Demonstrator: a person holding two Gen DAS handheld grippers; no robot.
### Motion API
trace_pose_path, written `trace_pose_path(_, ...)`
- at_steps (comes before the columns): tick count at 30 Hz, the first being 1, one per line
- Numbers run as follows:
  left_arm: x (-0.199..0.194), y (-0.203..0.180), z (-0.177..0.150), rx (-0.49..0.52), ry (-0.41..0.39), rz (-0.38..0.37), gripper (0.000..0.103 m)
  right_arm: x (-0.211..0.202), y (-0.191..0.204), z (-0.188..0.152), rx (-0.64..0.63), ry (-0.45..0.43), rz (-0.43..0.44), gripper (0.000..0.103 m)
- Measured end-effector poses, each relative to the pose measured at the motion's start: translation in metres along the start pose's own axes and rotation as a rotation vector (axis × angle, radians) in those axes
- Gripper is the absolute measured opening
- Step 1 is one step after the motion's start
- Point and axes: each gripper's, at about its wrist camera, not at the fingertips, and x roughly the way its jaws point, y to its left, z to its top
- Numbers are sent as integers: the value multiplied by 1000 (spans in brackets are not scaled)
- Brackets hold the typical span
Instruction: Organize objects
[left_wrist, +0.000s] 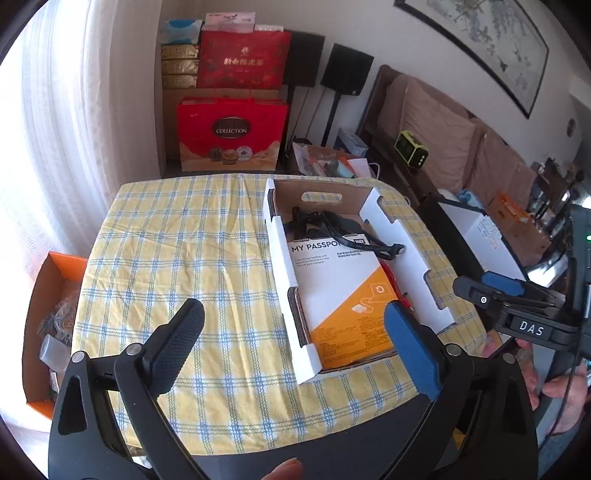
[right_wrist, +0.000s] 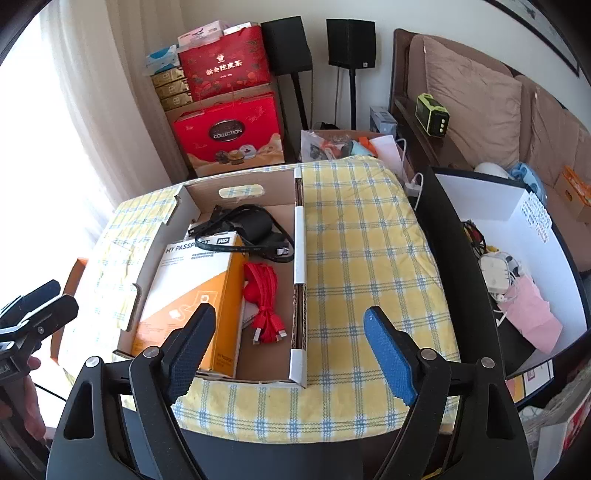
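Both tools, left tool (left_wrist: 291, 332) and right tool (right_wrist: 290, 345), hung wide and empty above the tabletop (right_wrist: 354, 258), while the cardboard tray (right_wrist: 300, 280) (already holding the hard-drive box (right_wrist: 192, 291) and red cable (right_wrist: 264, 306)) suggested another pickup was probably next.

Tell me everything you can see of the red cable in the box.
The red cable is a bundled, glossy cord lying flat on the cardboard box floor, between the orange-and-white My Passport package and the box's right wall. Its silver-tipped plugs point toward the near end. Neither gripper touches it. In the left wrist view only a sliver shows.
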Motion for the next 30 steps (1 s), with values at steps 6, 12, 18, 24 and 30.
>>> trace_pose_path(6, -15, -4, -10, 13, -39, 67, 103, -17, 13, -10, -19, -47, -32, 102)
trace_pose_path(12, -28, 1, -19, -4, -74, 151, 103, -27, 24, -21, -35, -69, -23, 102)
trace_pose_path(18, -38, 2, -32, -34, -73, 157, 103, -34, 30, -35, -40, -69, -40, 102)
trace_pose_path(24, -45, -2, -40, -30, -68, 185, 103, -48, 29, -44, -19, -100, -52, 102)
trace_pose_path(30, -45, -4, -47, -33, -46, 199, 103, -54, 31, -51, -31, -107, -63, 102)
